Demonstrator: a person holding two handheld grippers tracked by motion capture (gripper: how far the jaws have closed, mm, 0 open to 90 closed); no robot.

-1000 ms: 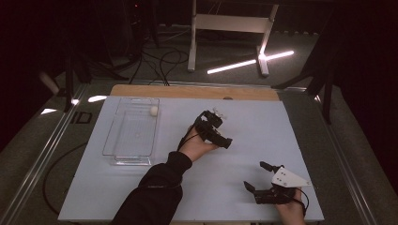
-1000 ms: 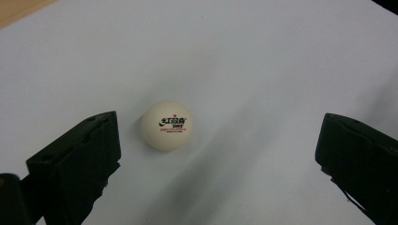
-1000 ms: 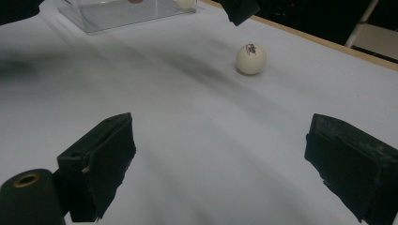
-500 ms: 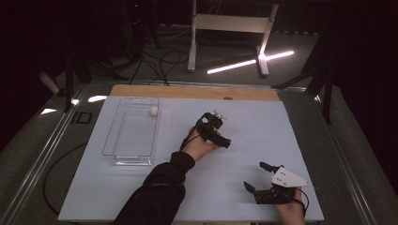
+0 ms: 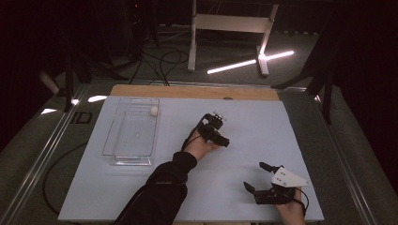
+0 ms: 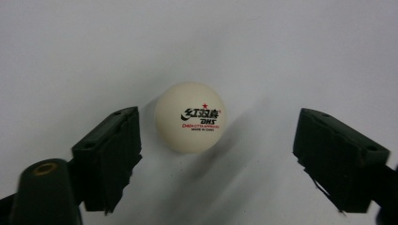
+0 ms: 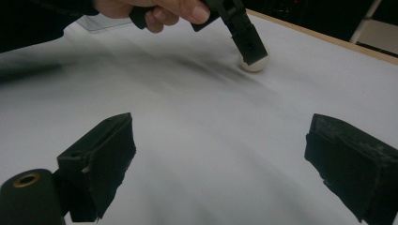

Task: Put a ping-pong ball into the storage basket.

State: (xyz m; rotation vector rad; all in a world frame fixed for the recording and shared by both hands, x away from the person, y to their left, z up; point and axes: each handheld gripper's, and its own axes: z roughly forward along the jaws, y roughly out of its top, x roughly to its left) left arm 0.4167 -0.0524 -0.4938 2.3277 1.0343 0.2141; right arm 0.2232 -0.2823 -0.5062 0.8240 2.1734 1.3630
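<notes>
ping-pong ball [image 6: 190, 117] | cream, DHS print | on white table [image 6: 281, 47]

- 2 white balls: 1 ball [image 6: 190, 117] between the left gripper's [image 6: 218, 150] jaws, 1 ball [image 5: 153, 110] in the tray, well left of it
- 1 clear tray [image 5: 110, 145]
- 2 grippers: left, right gripper [image 5: 258, 177]
- 1 table [image 5: 263, 117]

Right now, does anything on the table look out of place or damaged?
Nothing stands out. One ball sits intact on the sheet between the open left gripper jaws; another ball lies in the upright clear tray.
</notes>
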